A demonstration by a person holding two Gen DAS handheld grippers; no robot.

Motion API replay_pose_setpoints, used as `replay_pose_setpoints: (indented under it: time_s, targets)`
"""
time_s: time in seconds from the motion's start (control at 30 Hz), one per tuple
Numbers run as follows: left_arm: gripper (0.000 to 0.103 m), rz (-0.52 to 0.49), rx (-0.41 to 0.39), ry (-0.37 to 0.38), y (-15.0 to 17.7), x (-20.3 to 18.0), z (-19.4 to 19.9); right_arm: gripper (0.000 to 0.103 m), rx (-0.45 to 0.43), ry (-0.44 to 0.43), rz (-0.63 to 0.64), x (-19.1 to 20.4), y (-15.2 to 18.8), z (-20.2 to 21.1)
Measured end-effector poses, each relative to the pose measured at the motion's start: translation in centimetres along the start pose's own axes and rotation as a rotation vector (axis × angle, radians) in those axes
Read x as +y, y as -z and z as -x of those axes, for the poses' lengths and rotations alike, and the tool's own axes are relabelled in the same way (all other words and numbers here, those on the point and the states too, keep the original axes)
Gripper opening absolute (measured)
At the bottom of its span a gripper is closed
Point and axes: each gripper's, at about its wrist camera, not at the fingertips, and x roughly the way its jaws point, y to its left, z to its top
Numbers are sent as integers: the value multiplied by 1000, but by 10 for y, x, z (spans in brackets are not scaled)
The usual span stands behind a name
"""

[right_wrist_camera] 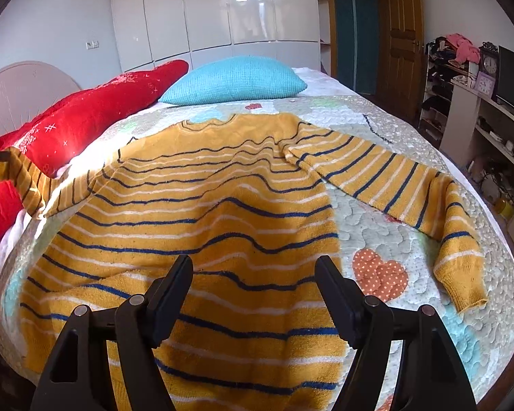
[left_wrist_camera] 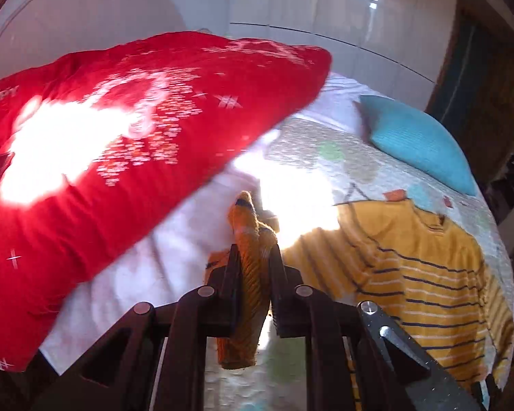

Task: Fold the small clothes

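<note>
Quilted bedcover (right_wrist_camera: 387,212): pale, stitched in wavy lines, printed with a dotted orange heart and green and blue patches; it spreads over the whole bed and bears everything below.
Wardrobe (right_wrist_camera: 222,10): glossy white doors along the far wall, behind the bed's head end.
Sweater (right_wrist_camera: 205,212): mustard-yellow knit with navy and white stripes, lying flat on the bedcover, neckline toward the pillows, hem nearest the right wrist camera.
Sweater, right sleeve (right_wrist_camera: 411,185): spread outward on the bedcover, bent at the elbow, its cuff pointing toward the near edge of the bed.
Sweater, left sleeve (right_wrist_camera: 34,178): lifted off the bedcover and drawn sideways toward the red cushion.
Red cushion (left_wrist_camera: 120,144): large, white snowflake and lettering print, at the head end, partly in bright sunlight.
Blue pillow (right_wrist_camera: 236,80): turquoise knit, beside the red cushion, just beyond the sweater's neckline.
Shelving (right_wrist_camera: 462,96): at the right wall, crowded with clothes, two clocks and small items too small to tell.
Left gripper (left_wrist_camera: 255,257): jaws closed tight on the ribbed cuff of the left sleeve, which bunches out above and below the fingers, raised clear of the bed.
Right gripper (right_wrist_camera: 253,267): jaws spread wide over the lower body of the sweater, nothing between the pads; contact with the knit cannot be told.
</note>
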Motion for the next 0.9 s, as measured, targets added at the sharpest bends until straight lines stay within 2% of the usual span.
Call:
replay_pose_setpoints:
  time_s: [0.13,0.3,0.47,0.53,0.6,0.7,0.8,0.87,0.9]
  targets:
    - [14,-127,37,153,11,-113,-17,78,-31,17,-59,-27,-4,12]
    - [14,-253,121,313,46,-248,-48,78,-29,72,-158,-77,3,16]
    - [14,-338,201,412,92,-348,-77,78,0,112,-262,-123,15,14]
    - [15,-374,204,406,106,-373,-87,78,8,120,-287,-134,19,12]
    - [17,-399,219,418,116,-387,-97,78,14,124,-298,-140,22,12]
    - [22,-409,259,464,123,-383,-98,78,12,125,-300,-139,23,13]
    - [47,-394,258,529,118,-360,-76,78,5,110,-291,-134,20,13]
    - [67,-377,222,566,114,-334,-52,78,-2,92,-278,-128,16,13]
    - [69,-370,198,563,112,-320,-41,78,-4,83,-271,-123,14,13]
